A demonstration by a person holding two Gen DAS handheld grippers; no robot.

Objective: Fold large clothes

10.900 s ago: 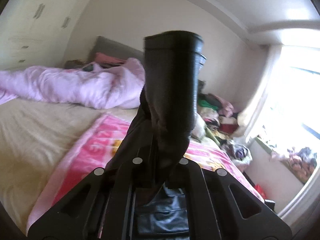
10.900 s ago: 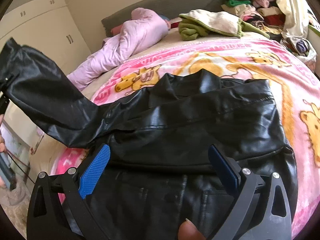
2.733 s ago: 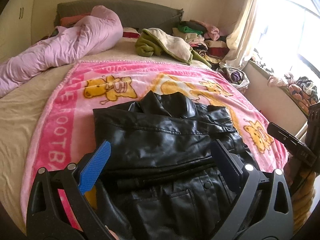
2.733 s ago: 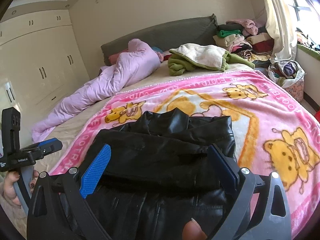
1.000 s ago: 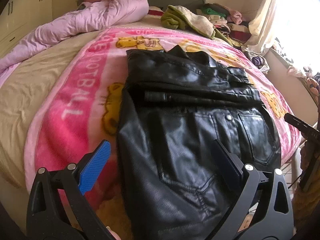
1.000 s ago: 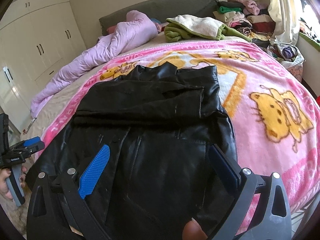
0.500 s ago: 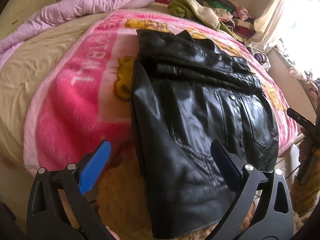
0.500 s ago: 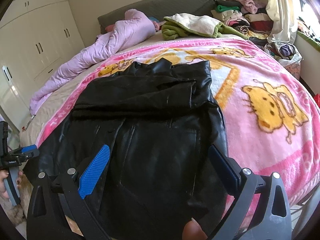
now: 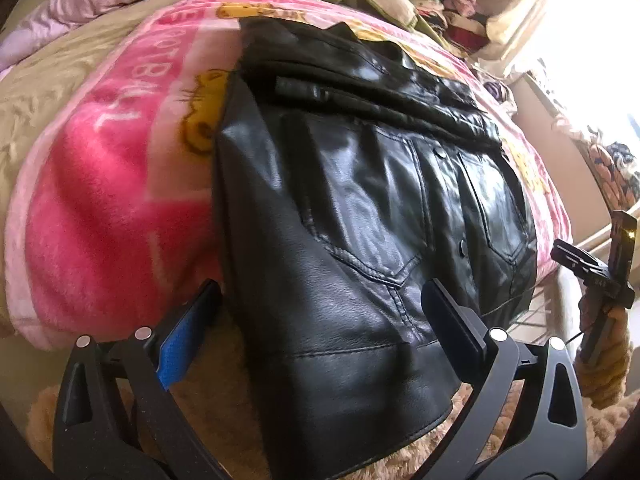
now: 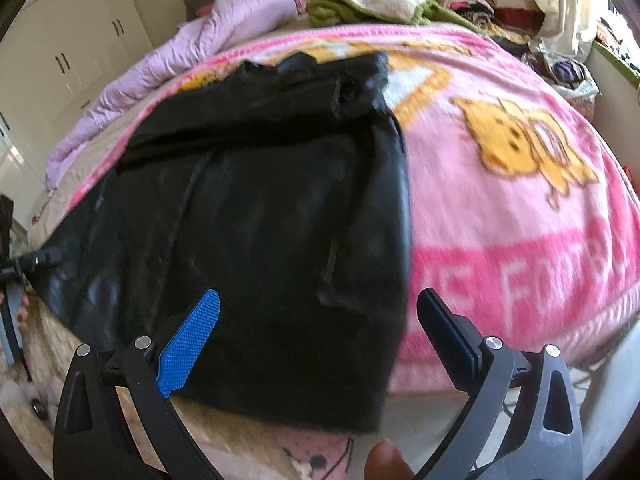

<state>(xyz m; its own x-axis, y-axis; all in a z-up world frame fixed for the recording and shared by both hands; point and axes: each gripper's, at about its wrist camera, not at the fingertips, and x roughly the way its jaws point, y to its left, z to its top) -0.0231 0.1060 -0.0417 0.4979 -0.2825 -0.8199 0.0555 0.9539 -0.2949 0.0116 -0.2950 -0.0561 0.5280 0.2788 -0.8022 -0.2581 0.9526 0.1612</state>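
Glossy black leather jacket (image 9: 360, 208), fleecy blanket (image 9: 108, 184)

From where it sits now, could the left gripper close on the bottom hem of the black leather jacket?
Probably yes. The left gripper is open, its fingers either side of the black leather jacket near its hem, which hangs over the bed edge. Nothing lies between them.

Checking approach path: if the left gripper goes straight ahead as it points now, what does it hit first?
Most likely the hem of the black leather jacket, hanging over the bed edge between the open left gripper fingers; depth is unclear.
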